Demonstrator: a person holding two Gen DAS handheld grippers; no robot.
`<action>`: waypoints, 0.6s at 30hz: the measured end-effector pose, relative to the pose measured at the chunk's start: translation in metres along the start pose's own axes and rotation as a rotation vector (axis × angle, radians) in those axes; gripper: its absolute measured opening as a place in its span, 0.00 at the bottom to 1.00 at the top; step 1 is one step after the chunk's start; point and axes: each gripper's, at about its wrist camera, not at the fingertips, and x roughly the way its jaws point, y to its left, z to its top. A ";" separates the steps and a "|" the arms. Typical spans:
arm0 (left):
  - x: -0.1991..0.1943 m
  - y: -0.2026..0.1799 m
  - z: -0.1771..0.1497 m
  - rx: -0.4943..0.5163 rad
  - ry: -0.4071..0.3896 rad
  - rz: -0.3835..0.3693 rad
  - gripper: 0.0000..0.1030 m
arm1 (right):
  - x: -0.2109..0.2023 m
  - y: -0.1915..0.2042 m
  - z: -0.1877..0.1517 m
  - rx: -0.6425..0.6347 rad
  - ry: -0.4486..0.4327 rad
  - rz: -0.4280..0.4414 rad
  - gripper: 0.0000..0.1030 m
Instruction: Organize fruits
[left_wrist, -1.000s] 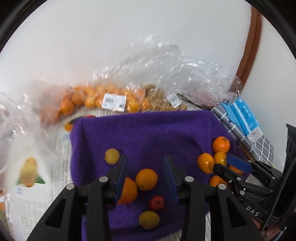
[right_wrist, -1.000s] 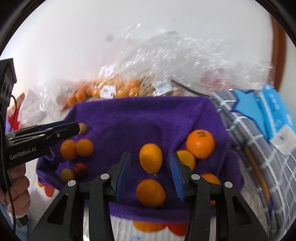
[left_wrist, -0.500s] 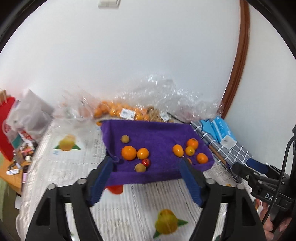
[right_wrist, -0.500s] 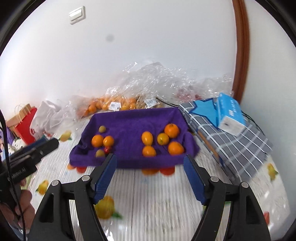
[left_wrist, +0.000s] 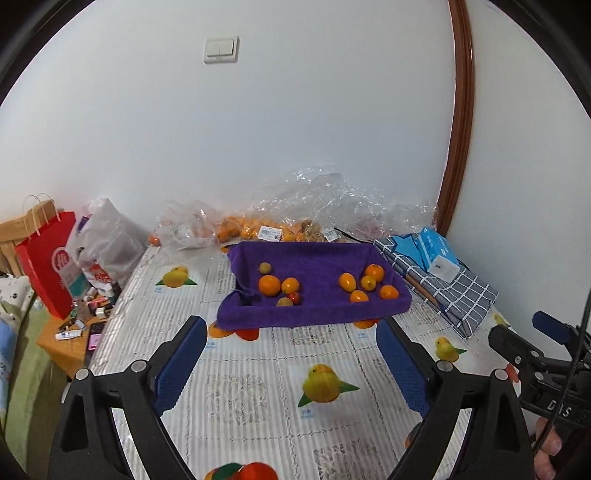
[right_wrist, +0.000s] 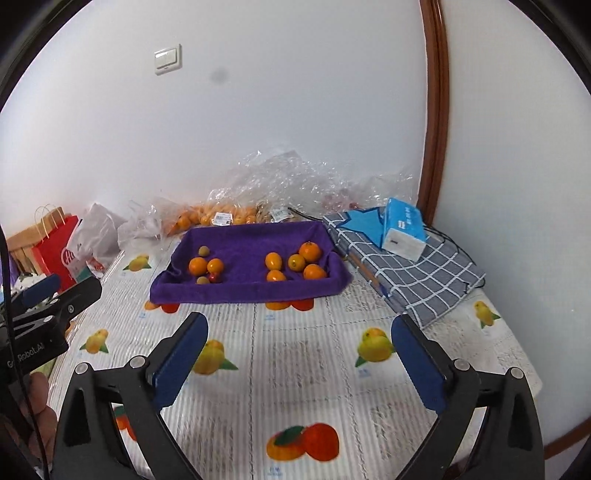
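Observation:
A tray lined with purple cloth stands at the far middle of the table. Its left half holds two oranges, a small red fruit and two greenish-brown fruits. Its right half holds several oranges. My left gripper hangs well back from the tray, jaws opening wide, nothing between them. My right gripper is also back from the tray, jaws opening, empty. Each gripper shows at the edge of the other's view.
Clear plastic bags of oranges lie against the wall behind the tray. A blue tissue box sits on a grey checked cloth to the right. A red paper bag and a cluttered side table are left. The tablecloth has fruit prints.
Both grippers have pulled back and up from among the fruits in the tray, and their jaws have spread from narrow to wide. The fruits stay in the tray.

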 end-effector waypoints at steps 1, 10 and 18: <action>-0.004 -0.001 -0.001 0.001 -0.005 0.004 0.90 | -0.004 0.000 -0.002 0.003 -0.004 0.005 0.96; -0.021 -0.006 -0.003 0.018 -0.017 0.013 0.91 | -0.022 0.005 -0.009 -0.010 -0.021 -0.007 0.96; -0.018 -0.005 -0.005 0.007 -0.002 0.006 0.91 | -0.023 0.009 -0.011 -0.025 -0.020 -0.021 0.96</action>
